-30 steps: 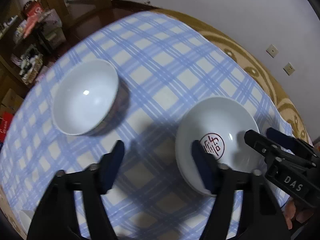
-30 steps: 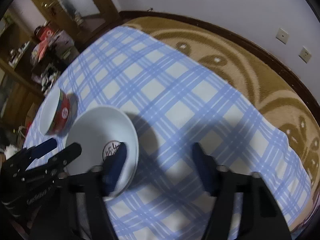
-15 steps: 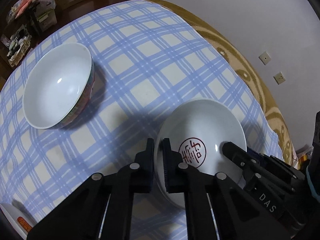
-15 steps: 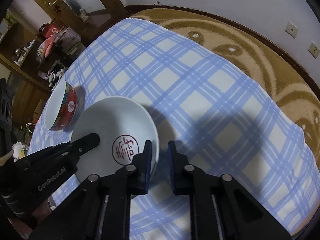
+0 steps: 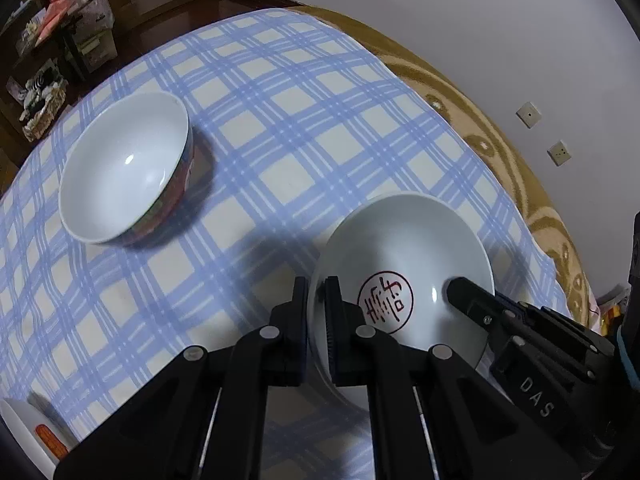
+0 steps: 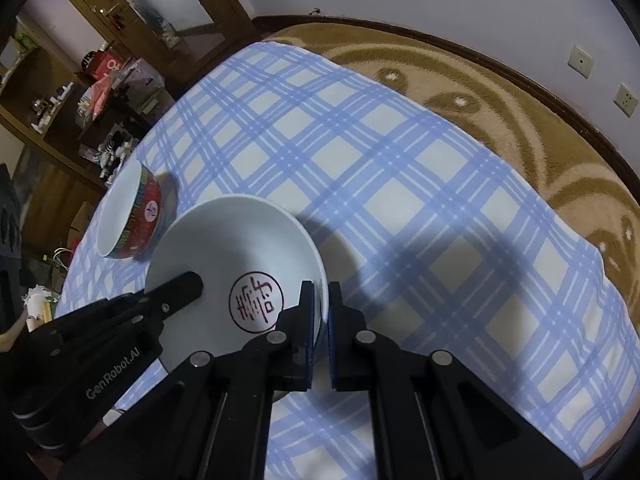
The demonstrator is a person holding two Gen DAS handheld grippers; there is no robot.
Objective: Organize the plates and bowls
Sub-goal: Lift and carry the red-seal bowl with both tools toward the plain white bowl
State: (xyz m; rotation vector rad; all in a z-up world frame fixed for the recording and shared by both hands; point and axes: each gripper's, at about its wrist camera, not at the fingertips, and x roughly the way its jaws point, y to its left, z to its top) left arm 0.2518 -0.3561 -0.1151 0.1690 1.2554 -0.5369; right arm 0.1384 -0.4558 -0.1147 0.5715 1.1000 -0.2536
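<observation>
A white plate (image 5: 404, 256) with a red seal mark at its centre hangs a little above the checked tablecloth (image 5: 304, 128); it also shows in the right wrist view (image 6: 224, 248). My left gripper (image 5: 316, 300) is shut on its left rim. My right gripper (image 6: 319, 304) is shut on its right rim, and shows in the left wrist view (image 5: 468, 296) with one finger inside the plate. A red-sided bowl (image 5: 120, 172) with a white inside stands on the cloth to the left, also in the right wrist view (image 6: 134, 216).
A white dish edge (image 5: 24, 432) with an orange mark lies at the near left corner. The round table's brown patterned cover (image 6: 500, 92) shows beyond the cloth. Cluttered shelves (image 6: 80, 92) stand to the far left. A wall (image 5: 480, 20) with sockets lies behind.
Both grippers went from open to shut on opposite rims of the plate. The plate has since risen slightly off the cloth, and the bowl stayed put.
</observation>
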